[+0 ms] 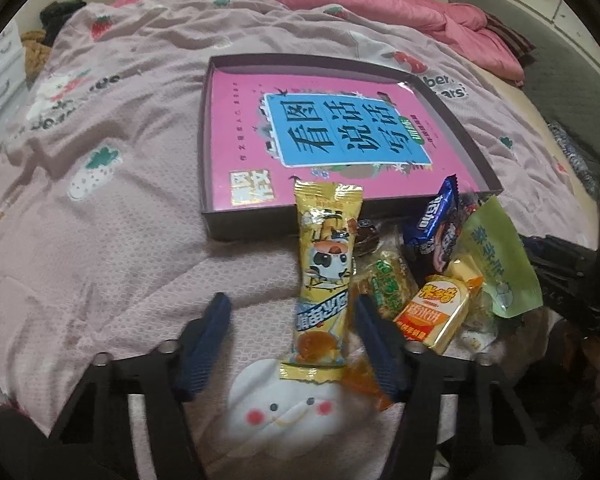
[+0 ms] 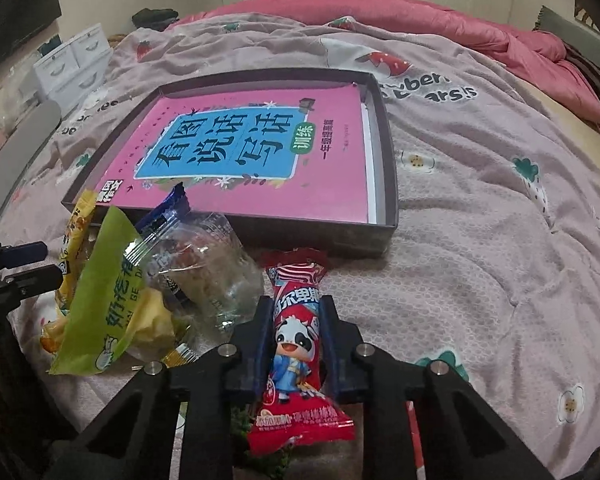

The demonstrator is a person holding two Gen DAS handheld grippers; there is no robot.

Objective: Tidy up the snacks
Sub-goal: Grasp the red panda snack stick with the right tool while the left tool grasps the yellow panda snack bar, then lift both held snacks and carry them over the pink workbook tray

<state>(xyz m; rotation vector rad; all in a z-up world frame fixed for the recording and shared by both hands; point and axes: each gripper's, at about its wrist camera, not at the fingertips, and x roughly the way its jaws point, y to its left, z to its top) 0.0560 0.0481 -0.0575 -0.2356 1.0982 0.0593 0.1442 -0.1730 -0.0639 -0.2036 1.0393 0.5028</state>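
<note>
Right wrist alone shows right tongs [image 2: 296, 334] clamping red packet [image 2: 298, 364].

Both views ride on hand-held grippers and look forward and steeply down along their fingers onto a bed [image 1: 100, 208] with a pink cover; the left wrist view sits low and close over the near edge, with a shallow box [image 1: 216, 216] straight ahead and a snack pile [image 1: 440, 280] just right of centre; the right wrist view looks from further right, so the same box [image 2: 340, 236] lies ahead and slightly left, and the pile [image 2: 148, 280] falls at lower left; both share the box, the pile, the cover and the red quilt [image 2: 420, 12] behind; the left gripper [image 2: 20, 264] shows at the right view's left edge.
</note>
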